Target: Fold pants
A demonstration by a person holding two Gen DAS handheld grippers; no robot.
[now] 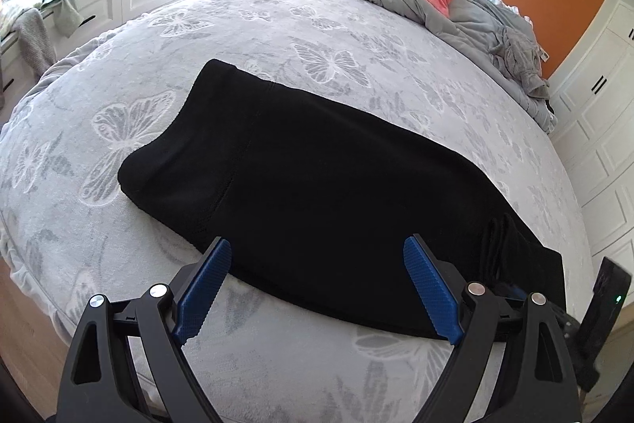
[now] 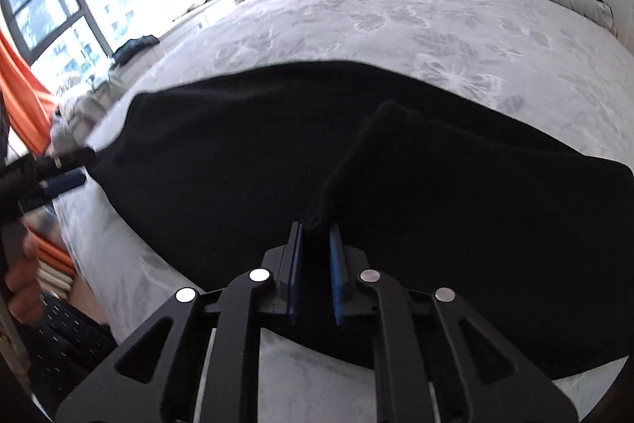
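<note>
My left gripper [image 1: 317, 260] has its blue fingers [image 1: 206, 288] spread wide and holding nothing, with the near edge of the black pants [image 1: 317, 177] lying just past and between their tips on the grey butterfly bedspread [image 1: 317, 26]. My right gripper [image 2: 316, 236] has its fingers pinched on a raised fold of the pants [image 2: 257, 153], which spread out ahead of them across the bedspread [image 2: 436, 14].
</note>
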